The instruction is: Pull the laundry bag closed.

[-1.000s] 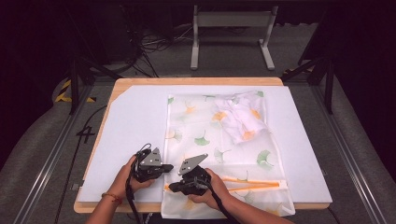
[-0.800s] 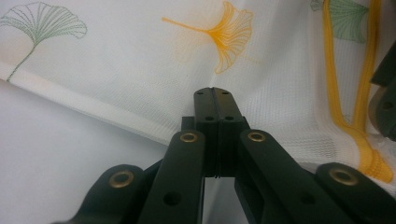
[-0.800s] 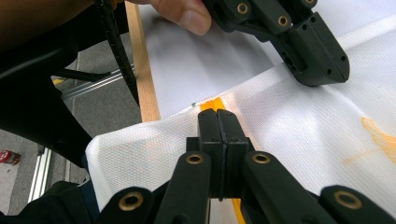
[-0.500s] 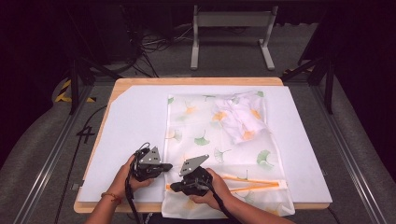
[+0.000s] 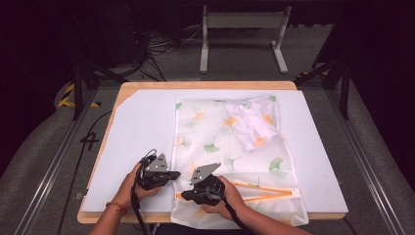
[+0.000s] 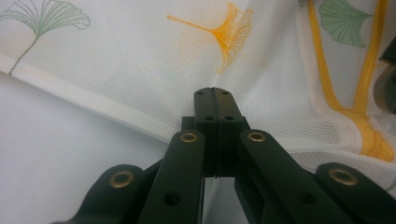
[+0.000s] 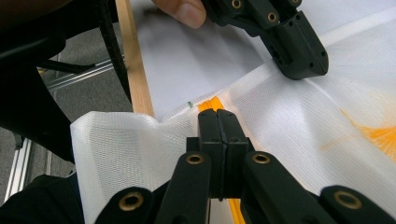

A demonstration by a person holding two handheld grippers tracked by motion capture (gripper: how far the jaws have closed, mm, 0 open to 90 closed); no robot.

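1. We see the left gripper (image 6: 215, 93) with its jaws pressed fully together, tips resting on the mesh laundry bag (image 5: 215, 142) just inside its white hem; whether any fabric is pinched we cannot tell.
2. The right gripper (image 7: 217, 116) likewise has its jaws closed tight, tips at the orange zipper (image 7: 211, 103) near the bag's near corner, probably to find the zipper's end.
3. The bag lies flat on the white mat (image 5: 137, 127) covering the tabletop (image 5: 147, 86), its near edge drooping over the front; this spread keeps the zipper reachable.
4. Count: two grippers, one bag, one zipper, one bundled white garment (image 5: 254, 122) inside the bag's far corner.
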